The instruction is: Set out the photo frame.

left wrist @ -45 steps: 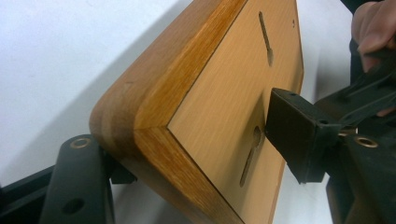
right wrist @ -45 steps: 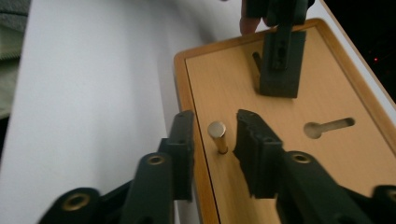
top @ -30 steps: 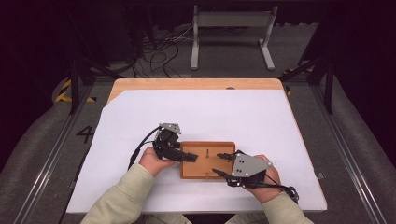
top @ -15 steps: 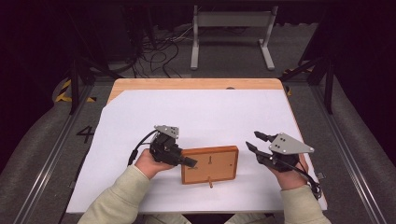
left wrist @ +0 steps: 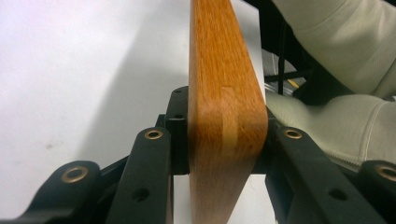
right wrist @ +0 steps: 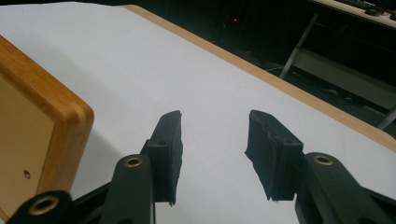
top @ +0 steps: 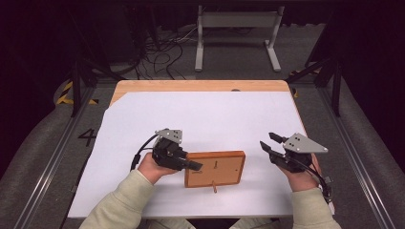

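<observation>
A flat wooden board [top: 219, 167] with a small peg [top: 214, 187] sticking out of its near edge is held at the table's near middle. My left gripper [top: 195, 166] is shut on its left edge; the jaws have just been closing onto it. In the left gripper view the board [left wrist: 224, 93] runs edge-on between the two pads of that gripper [left wrist: 219, 140]. My right gripper [top: 268, 140] hovers to the right of the board, apart from it, open with nothing between its fingers. In the right gripper view, that gripper [right wrist: 212, 135] has the board's corner [right wrist: 42, 121] at the left.
A white sheet [top: 205, 119] covers most of the wooden table [top: 200, 86]. Beyond the far edge stand a metal frame [top: 236, 19] and loose cables [top: 162, 47] on the dark floor. The person's sleeves come in at the near edge.
My right gripper left the board and swung out to the right. The left gripper closed on the board's left edge, and the board now sits turned with its peg toward the near side.
</observation>
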Demonstrator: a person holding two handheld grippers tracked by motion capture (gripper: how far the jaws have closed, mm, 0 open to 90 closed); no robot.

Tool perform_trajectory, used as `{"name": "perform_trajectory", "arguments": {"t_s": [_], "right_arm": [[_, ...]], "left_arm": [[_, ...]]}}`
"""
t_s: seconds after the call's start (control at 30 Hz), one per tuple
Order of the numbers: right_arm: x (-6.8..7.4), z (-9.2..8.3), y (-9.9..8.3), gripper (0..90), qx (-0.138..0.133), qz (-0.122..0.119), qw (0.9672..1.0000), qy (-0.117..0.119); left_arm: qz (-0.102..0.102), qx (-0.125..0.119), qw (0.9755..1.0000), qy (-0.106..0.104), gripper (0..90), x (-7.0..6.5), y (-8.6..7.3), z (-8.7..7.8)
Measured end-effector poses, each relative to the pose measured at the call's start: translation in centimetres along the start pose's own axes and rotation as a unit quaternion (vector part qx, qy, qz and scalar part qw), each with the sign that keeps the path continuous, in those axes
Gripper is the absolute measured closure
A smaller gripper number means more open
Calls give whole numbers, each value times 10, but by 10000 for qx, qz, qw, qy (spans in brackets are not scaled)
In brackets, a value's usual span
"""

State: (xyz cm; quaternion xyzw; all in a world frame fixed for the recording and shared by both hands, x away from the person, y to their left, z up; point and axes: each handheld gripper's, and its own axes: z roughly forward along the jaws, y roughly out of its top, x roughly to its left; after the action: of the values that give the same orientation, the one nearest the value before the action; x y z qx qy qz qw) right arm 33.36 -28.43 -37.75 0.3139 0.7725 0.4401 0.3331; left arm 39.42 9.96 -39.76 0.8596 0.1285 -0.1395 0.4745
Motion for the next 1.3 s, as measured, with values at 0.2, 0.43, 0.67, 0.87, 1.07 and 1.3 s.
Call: {"name": "perform_trajectory", "arguments": {"t_s": [0.2, 0.43, 0.67, 0.87, 1.07, 1.3], "right_arm": [[1, 1, 0, 553, 8, 10, 10000, 5], [2, 2, -1, 553, 28, 8, 10000, 51], [5, 2, -2, 554, 45, -9, 10000, 78], [5, -2, -6, 555, 73, 14, 10000, 50], [6, -3, -7, 553, 81, -1, 10000, 51], [7, 2, -4, 544, 49, -52, 9999, 131]], "left_arm": [[222, -290, 9989, 281, 704, -9, 6, -8], [372, -561, 9959, 608, 704, -14, 12, -17], [617, -848, 9867, 1245, 704, -16, 21, -25], [722, -1092, 9751, 1789, 704, -9, 21, -29], [794, -873, 9728, 1994, 703, -10, 17, -27], [939, -59, 9734, 2090, 703, -32, 7, -22]]}}
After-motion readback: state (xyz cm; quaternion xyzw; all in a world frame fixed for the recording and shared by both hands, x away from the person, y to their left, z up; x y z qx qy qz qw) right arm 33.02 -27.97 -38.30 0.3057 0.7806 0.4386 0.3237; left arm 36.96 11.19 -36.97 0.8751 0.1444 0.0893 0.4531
